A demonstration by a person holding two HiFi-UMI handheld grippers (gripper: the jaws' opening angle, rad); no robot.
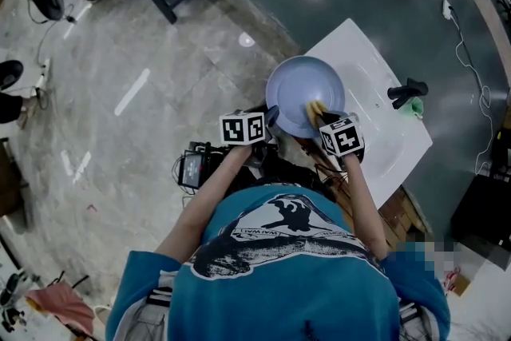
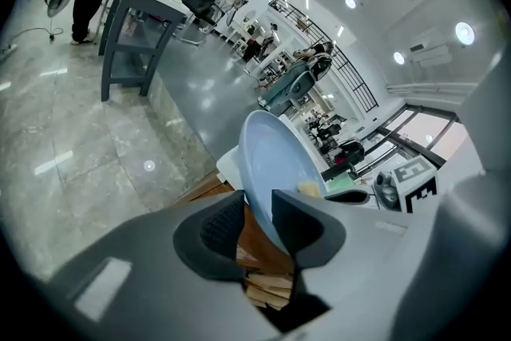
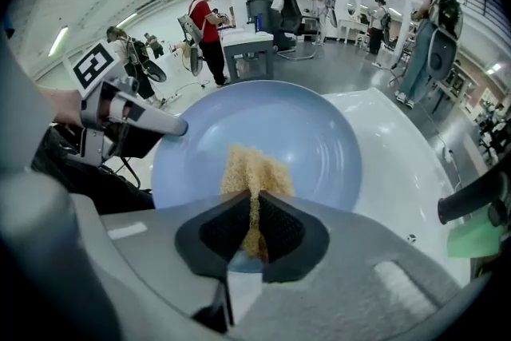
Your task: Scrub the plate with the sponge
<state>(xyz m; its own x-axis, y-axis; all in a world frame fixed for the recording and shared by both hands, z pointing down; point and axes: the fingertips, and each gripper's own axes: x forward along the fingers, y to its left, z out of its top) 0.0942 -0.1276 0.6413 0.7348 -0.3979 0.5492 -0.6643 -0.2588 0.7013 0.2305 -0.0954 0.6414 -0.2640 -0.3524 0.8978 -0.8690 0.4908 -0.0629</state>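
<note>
L gripper (image 2: 257, 208) fingers clamp plate (image 2: 275, 160) rim (tilted); R gripper (image 3: 255, 213), angled down, pinches sponge (image 3: 251, 168).

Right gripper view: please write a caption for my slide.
Right gripper holds a tan sponge against the blue plate, gripped at its rim by the left gripper.

Head view overhead looking down, gripper views close, apparently sharing plate (image 1: 299, 88)

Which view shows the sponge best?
Right gripper view: sponge sits centre frame, pinched in the right gripper against the plate. Head view shows a small tan patch; left gripper view only a sliver behind the rim.
</note>
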